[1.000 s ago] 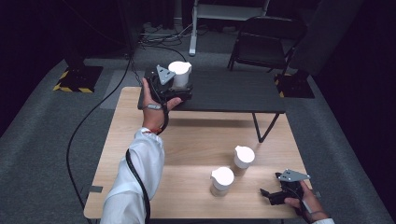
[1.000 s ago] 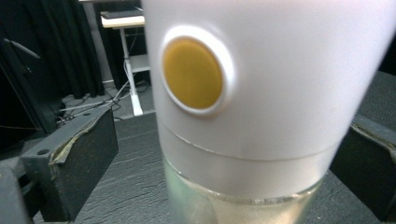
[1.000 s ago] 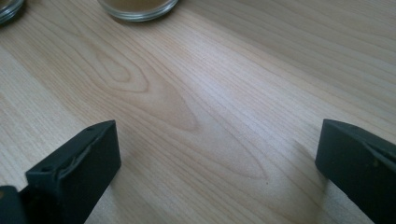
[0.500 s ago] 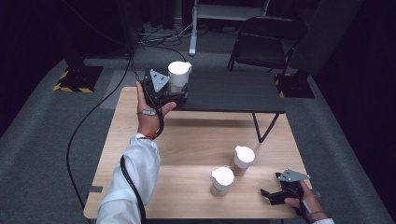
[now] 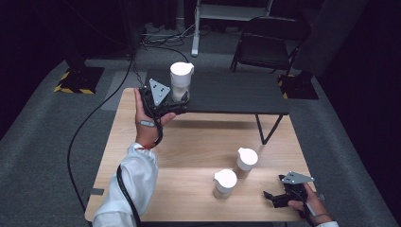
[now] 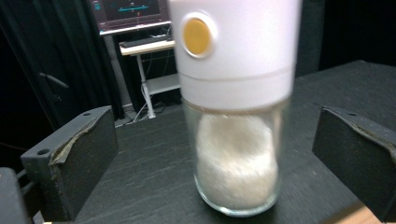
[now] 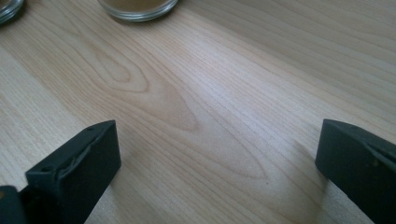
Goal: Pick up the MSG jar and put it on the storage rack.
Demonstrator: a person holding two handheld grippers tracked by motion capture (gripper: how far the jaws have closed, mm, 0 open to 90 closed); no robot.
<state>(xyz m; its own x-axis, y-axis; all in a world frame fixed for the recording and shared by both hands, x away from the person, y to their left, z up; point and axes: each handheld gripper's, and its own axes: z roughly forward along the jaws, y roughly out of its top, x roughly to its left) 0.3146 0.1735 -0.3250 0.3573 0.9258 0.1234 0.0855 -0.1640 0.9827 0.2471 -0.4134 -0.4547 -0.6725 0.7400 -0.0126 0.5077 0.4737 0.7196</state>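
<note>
A glass jar (image 5: 181,80) with a white cap and white powder inside (image 6: 236,116) stands upright on the black raised table (image 5: 236,92), near its left front corner. My left gripper (image 5: 178,101) is open, one jaw on each side of the jar's base (image 6: 219,144), with gaps on both sides. My right gripper (image 5: 272,197) rests low at the wooden table's front right and is open (image 7: 217,154), with bare wood between its jaws.
Two more white-capped jars (image 5: 247,161) (image 5: 224,183) stand on the wooden table (image 5: 189,146), left of the right gripper; one glass base (image 7: 137,8) lies ahead of its jaws. A chair (image 5: 269,42) stands behind the black table. Cables trail across the floor at left.
The left hand and gripper have drawn back a little toward the wooden table, and the jar stays standing on the black table. The right gripper has not moved.
</note>
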